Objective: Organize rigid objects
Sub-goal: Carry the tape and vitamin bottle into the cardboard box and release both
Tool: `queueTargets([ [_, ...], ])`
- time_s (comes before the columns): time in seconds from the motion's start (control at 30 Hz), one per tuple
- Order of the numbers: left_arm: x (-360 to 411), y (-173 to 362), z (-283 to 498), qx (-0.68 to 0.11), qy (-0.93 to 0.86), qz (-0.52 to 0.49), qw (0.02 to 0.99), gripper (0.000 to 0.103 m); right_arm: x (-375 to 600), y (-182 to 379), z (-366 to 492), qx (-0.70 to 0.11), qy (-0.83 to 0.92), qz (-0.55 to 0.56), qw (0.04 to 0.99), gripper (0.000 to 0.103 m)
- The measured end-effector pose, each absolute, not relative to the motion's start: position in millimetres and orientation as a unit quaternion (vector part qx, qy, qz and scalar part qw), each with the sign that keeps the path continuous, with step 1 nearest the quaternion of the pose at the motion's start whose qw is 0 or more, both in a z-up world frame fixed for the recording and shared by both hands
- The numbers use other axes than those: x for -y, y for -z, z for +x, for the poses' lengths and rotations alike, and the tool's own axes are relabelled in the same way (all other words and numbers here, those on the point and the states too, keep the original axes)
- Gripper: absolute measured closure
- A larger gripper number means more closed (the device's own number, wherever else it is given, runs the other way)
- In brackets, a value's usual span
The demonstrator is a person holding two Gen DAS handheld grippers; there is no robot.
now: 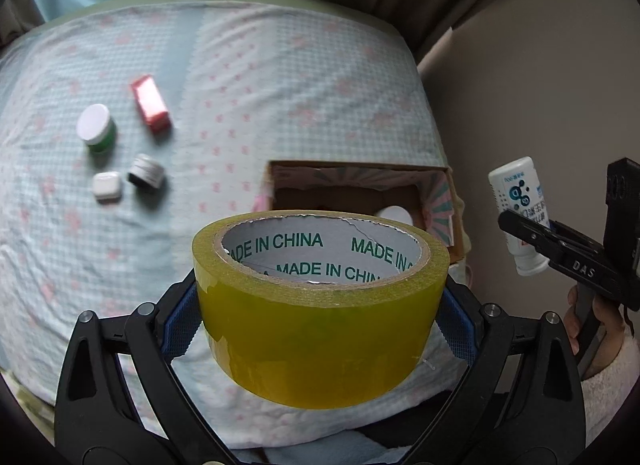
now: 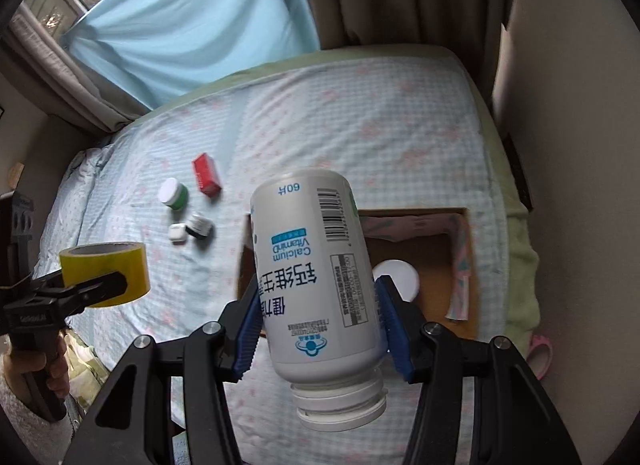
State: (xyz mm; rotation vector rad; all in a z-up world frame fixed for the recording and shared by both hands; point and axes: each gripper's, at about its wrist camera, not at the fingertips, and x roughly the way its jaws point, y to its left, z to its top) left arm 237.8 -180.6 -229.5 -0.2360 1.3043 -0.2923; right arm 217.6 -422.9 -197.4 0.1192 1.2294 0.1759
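Left black two-finger claw (image 1: 320, 305) with blue ribbed pads, clamped from both sides, held level above the bed. Right black two-finger claw (image 2: 320, 325) likewise closed on its load, raised alongside, each handle gripped by a hand (image 2: 44, 369) in a fluffy white sleeve.

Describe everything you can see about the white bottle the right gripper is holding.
The white bottle is smooth plastic with blue print reading Calcium Vitamin D, Chinese text and a barcode. It is held upside down, slightly tilted, its ribbed white cap pointing toward the camera. The right gripper has its blue-padded jaws clamped on both sides of the body. It hangs in the air above the open cardboard box, touching nothing else.
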Motion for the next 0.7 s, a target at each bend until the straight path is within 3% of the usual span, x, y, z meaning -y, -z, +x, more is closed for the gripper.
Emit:
queueTargets([
  [0.4,295.5,320.9,273.5,-0.657,0.151,-0.039,0.737,0.006,496.8,289.8,250.8,-0.619,-0.004,0.059,0.783,0.053],
  [0.7,353.3,401.6,281.6,-0.707,0.169,0.082,0.681,0.006,499.0,342.5,266.5,-0.642,0.003,0.061,0.764,0.053],
])
